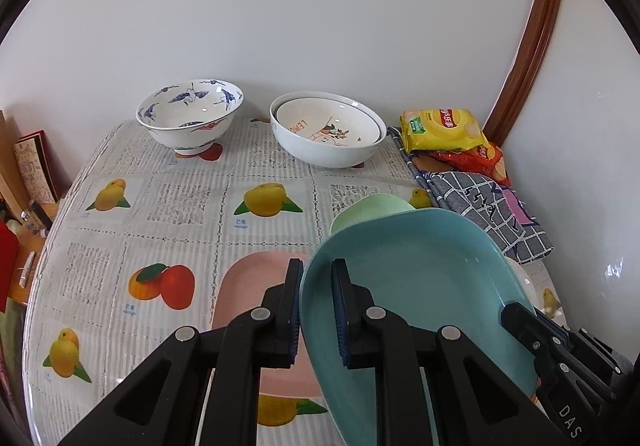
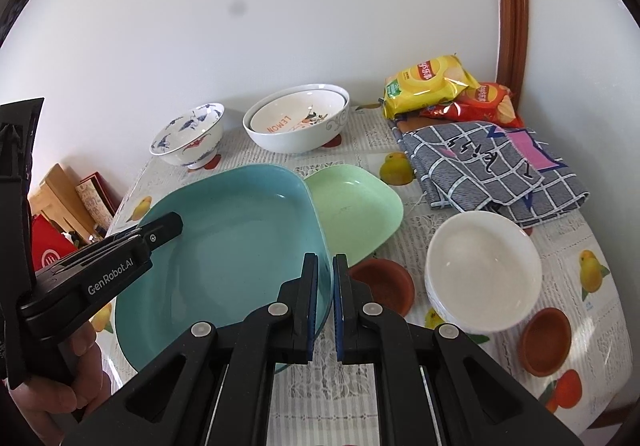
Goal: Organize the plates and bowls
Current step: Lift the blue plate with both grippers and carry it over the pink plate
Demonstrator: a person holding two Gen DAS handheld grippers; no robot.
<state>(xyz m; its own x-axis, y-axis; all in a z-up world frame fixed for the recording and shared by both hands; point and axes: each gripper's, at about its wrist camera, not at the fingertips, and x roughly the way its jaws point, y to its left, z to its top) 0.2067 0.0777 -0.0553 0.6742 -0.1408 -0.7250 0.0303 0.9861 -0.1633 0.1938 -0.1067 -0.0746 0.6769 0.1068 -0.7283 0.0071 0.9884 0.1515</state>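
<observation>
Both grippers hold a teal plate point(image 2: 232, 246), lifted and tilted above the table. My right gripper point(image 2: 325, 278) is shut on its right rim. My left gripper point(image 1: 316, 286) straddles its left rim point(image 1: 420, 278), jaws closed on it. A pink plate point(image 1: 248, 286) lies on the table under the left gripper. A green plate point(image 2: 356, 205) lies just beyond the teal one. A white bowl point(image 2: 484, 270) sits at the right. A blue-patterned bowl point(image 1: 190, 117) and two nested white bowls point(image 1: 328, 133) stand at the back by the wall.
Two brown saucers point(image 2: 386, 282) point(image 2: 546, 342) sit near the white bowl. A checked cloth point(image 2: 492, 161) and snack bags point(image 2: 432, 81) lie at the back right. The table edge curves at left, with boxes point(image 1: 34, 165) beyond it.
</observation>
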